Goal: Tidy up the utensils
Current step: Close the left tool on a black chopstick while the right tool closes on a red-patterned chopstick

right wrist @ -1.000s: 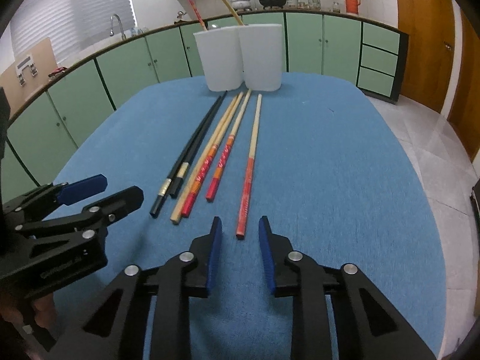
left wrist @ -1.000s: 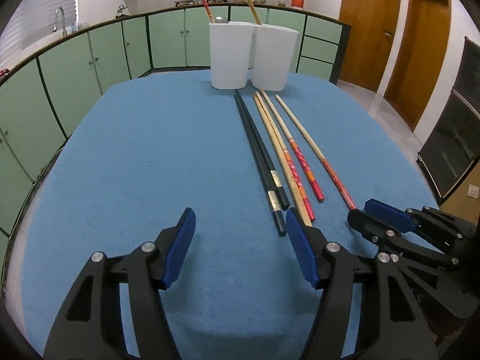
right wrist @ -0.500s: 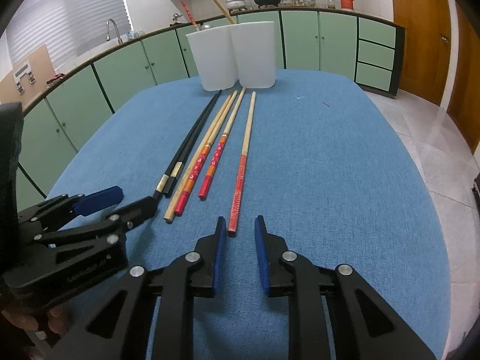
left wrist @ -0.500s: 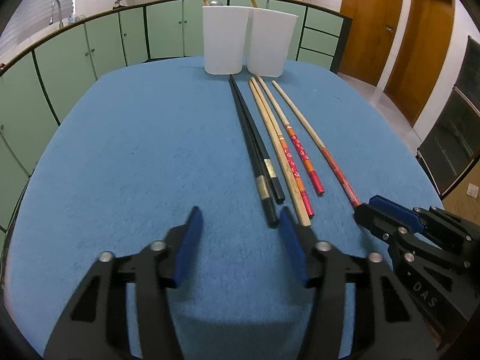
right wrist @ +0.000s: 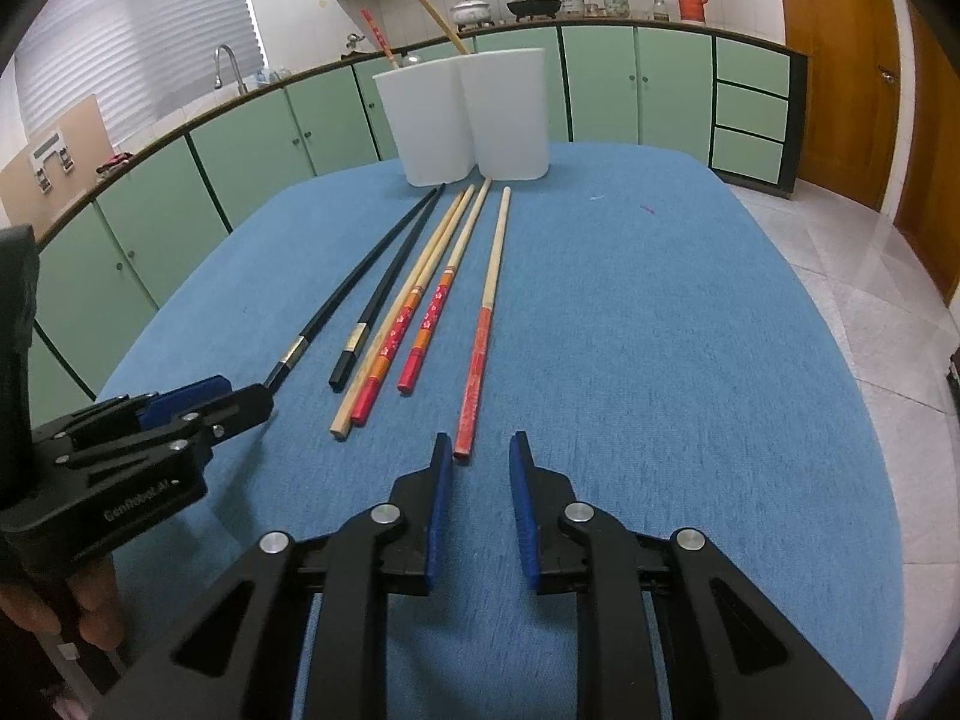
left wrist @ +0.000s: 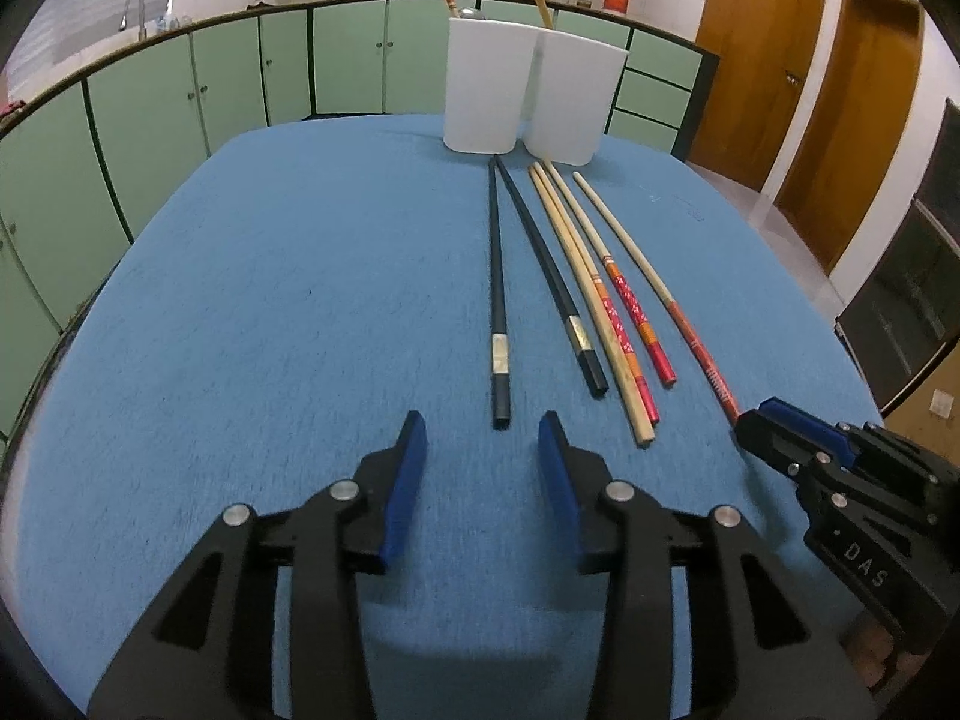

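Shows the left gripper [left wrist: 482,426] released, its jaws having just been closing, with a clear gap left between the blue pads [left wrist: 405,480]. Places the near end of the leftmost black chopstick [left wrist: 497,276] right at the mouth of that gap, just ahead of the fingertips and pressed by neither pad. Sets the second black chopstick [left wrist: 549,264] ahead and slightly right of this claw, fanned away from the first at the near end and meeting it at the far end.

Shows the right gripper [right wrist: 480,450] likewise unclenched, its jaws narrowly parted and holding nothing. Puts the red-ended chopstick [right wrist: 489,294] straight ahead, its near end just beside the tip of the left pad; cannot tell whether the two touch. Groups three more light-wood chopsticks [right wrist: 420,300] ahead and to the left of this claw, between the red-ended one and the black pair.

Locates two white containers [left wrist: 483,90] well ahead of both claws, side by side at the far edge of the blue table cover [left wrist: 270,300], each with one chopstick standing in it. Reveals fingers [right wrist: 90,606] wrapped on the left gripper's handle.
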Demonstrator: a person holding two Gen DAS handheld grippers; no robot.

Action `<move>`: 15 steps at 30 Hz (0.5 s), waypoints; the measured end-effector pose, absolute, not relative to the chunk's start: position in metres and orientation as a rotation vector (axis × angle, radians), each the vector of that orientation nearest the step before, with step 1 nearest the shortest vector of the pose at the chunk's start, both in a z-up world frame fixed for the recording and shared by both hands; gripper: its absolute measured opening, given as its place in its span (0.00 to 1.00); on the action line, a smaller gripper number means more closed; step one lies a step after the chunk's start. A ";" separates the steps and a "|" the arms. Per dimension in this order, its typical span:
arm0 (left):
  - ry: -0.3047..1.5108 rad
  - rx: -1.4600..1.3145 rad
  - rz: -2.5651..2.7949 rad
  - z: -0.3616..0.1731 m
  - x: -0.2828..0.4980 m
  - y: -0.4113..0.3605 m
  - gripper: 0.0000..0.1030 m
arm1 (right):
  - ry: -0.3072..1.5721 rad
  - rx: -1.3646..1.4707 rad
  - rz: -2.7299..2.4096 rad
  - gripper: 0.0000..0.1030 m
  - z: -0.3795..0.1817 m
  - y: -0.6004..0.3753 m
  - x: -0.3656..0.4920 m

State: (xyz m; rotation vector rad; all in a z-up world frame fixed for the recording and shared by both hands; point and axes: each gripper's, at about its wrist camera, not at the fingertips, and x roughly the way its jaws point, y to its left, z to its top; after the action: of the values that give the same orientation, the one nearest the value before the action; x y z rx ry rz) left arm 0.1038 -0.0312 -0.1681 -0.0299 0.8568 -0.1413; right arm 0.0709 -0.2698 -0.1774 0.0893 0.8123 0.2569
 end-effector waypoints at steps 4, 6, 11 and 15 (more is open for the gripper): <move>0.854 -0.016 -0.135 -0.169 0.106 -0.032 0.38 | 0.815 0.083 0.256 0.19 -0.178 -0.267 0.074; 0.855 -0.018 -0.134 -0.169 0.108 -0.033 0.38 | 0.815 0.082 0.257 0.19 -0.178 -0.267 0.075; 0.859 -0.035 -0.137 -0.170 0.110 -0.031 0.37 | 0.815 0.066 0.262 0.19 -0.178 -0.264 0.075; 0.859 -0.061 -0.149 -0.169 0.109 -0.027 0.38 | 0.811 0.040 0.268 0.18 -0.178 -0.259 0.073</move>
State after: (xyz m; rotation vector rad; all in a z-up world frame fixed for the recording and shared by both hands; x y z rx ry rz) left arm 0.1086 -0.0265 -0.1690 -0.0612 0.8590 -0.1495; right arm 0.0734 -0.2593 -0.1780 0.0396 0.8112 0.2683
